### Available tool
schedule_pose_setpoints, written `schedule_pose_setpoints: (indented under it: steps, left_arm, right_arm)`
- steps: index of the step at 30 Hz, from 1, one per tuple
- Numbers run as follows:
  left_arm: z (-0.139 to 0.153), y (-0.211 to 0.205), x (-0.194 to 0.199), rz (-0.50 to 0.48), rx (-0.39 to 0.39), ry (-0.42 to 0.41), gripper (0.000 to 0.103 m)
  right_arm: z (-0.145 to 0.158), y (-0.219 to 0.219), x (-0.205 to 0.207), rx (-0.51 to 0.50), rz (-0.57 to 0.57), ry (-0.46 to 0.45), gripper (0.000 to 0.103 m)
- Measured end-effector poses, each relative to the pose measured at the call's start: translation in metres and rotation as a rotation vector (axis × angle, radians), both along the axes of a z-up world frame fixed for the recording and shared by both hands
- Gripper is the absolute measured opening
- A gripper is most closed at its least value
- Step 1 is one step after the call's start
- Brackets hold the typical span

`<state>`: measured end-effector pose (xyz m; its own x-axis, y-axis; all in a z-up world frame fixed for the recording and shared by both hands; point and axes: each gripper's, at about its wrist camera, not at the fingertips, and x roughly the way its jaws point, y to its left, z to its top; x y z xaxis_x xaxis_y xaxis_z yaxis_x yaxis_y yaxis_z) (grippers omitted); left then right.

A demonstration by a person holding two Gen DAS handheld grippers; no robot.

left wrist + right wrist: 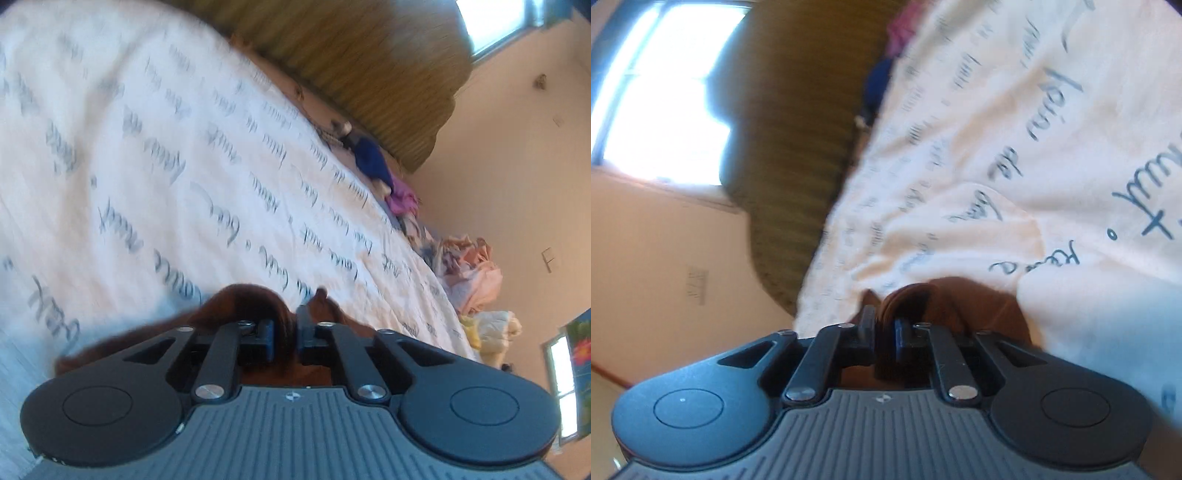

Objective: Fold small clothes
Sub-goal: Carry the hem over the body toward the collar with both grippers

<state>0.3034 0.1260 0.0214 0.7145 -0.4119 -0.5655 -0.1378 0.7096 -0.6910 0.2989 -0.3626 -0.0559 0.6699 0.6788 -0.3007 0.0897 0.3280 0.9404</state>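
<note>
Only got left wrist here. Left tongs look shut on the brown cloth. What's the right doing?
Observer: Right tongs are shut on the brown cloth too, a bunched fold between the fingers.
Operator: Is it over the bed?
Observer: Yes, the printed cover lies right behind that grip.
Operator: Anything else on that side?
Observer: A bright window at its upper left, beside a dark striped headboard.
</note>
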Motion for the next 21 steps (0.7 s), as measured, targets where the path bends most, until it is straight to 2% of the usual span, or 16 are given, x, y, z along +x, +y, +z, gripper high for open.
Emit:
schedule_pose_setpoints:
  steps: [1,2,3,4,5,7,9,13,16,18,20,21]
  left_arm:
    - [0.001,0.007,-0.011,0.006,-0.016,-0.037,0.033]
    - [0.007,0.013,-0.027,0.054,-0.004,-0.08,0.058]
    - [0.014,0.018,-0.048,0.117,0.025,-0.128,0.072]
    - [0.021,0.023,-0.07,0.184,0.055,-0.183,0.092]
    - [0.028,0.029,-0.096,0.251,0.074,-0.24,0.095]
    - [0.034,0.041,-0.14,0.298,0.062,-0.273,0.095]
    - [0.031,0.049,-0.18,0.308,0.013,-0.241,0.094]
    - [0.017,0.042,-0.234,0.261,-0.066,-0.195,0.094]
    - [-0.004,0.03,-0.234,0.235,-0.108,-0.107,0.094]
    - [-0.022,0.022,-0.225,0.239,-0.137,-0.035,0.094]
    - [-0.022,0.012,-0.221,0.254,-0.087,-0.074,0.095]
    - [-0.021,0.008,-0.215,0.248,-0.084,-0.065,0.095]
  right_arm:
    - [0.003,-0.001,-0.003,0.018,0.002,-0.009,0.022]
    - [0.01,-0.003,-0.012,0.02,-0.014,-0.033,0.039]
    - [0.018,-0.005,-0.023,0.005,-0.031,-0.067,0.052]
    - [0.032,-0.008,-0.039,-0.014,-0.035,-0.122,0.083]
    - [0.041,-0.01,-0.058,-0.021,-0.027,-0.179,0.099]
    - [0.052,-0.015,-0.096,-0.036,0.001,-0.229,0.099]
    - [0.054,-0.02,-0.135,-0.07,0.009,-0.223,0.099]
    - [0.041,-0.027,-0.198,-0.139,-0.031,-0.12,0.1]
    - [0.025,-0.019,-0.215,-0.17,-0.009,-0.063,0.099]
    - [0.027,-0.003,-0.209,-0.243,-0.012,-0.064,0.099]
    - [0.027,0.009,-0.196,-0.255,-0.008,-0.086,0.099]
    - [0.024,0.013,-0.189,-0.246,-0.024,-0.073,0.099]
